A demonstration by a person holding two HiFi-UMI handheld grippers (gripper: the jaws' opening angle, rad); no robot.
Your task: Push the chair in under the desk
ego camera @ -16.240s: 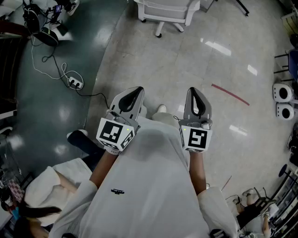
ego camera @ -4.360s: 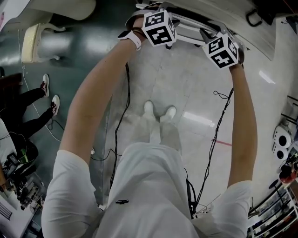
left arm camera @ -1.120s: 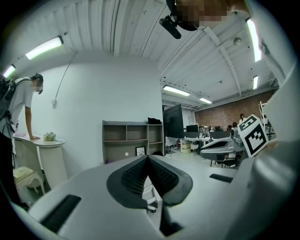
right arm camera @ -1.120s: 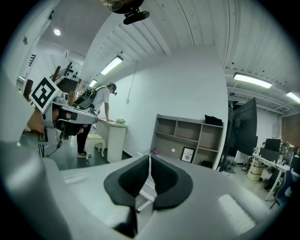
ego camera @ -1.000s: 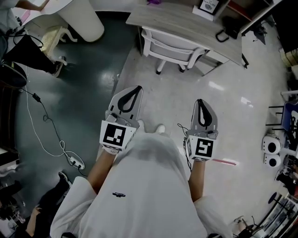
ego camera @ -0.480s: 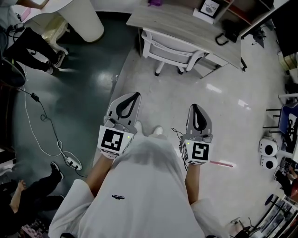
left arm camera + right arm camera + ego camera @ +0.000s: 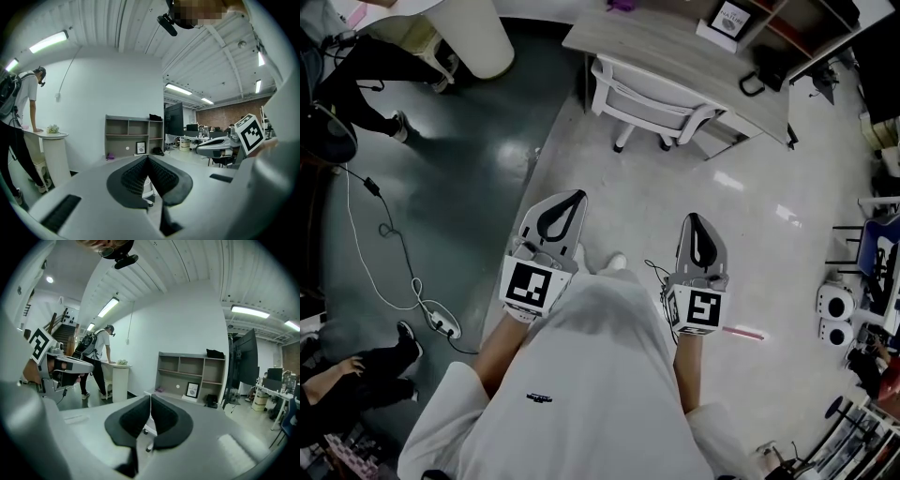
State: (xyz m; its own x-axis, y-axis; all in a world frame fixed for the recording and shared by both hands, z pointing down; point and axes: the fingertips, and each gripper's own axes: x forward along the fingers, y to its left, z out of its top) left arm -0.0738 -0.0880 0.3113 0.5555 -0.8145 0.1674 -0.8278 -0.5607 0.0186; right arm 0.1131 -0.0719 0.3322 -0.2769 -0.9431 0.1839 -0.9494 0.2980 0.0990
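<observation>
Chair (image 7: 652,98), white with armrests, stands at the top of the head view, tight against the near edge of a pale wood counter (image 7: 675,47). Its backrest and wheeled legs show on the near side, and the seat appears to sit under the counter top. A framed picture (image 7: 733,17) stands on the counter's far side.

The person stands well back from the chair on a glossy light floor (image 7: 675,187), arms bent close to the body, holding both grippers out in front. The left gripper (image 7: 572,199) and the right gripper (image 7: 694,223) point toward the chair, side by side and well apart from it. Each carries a cube with a black-and-white square marker near the wrist.

The left gripper view shows its jaws pressed together at the tips with nothing between them. The right gripper view shows the same: its jaws have just finished closing, tips meet, and they hold nothing.

Both gripper views look across the room to a grey shelf unit (image 7: 133,136) against a white wall.

At the left, a power strip (image 7: 441,323) and its cable lie on darker floor, near another person's legs (image 7: 356,361).
</observation>
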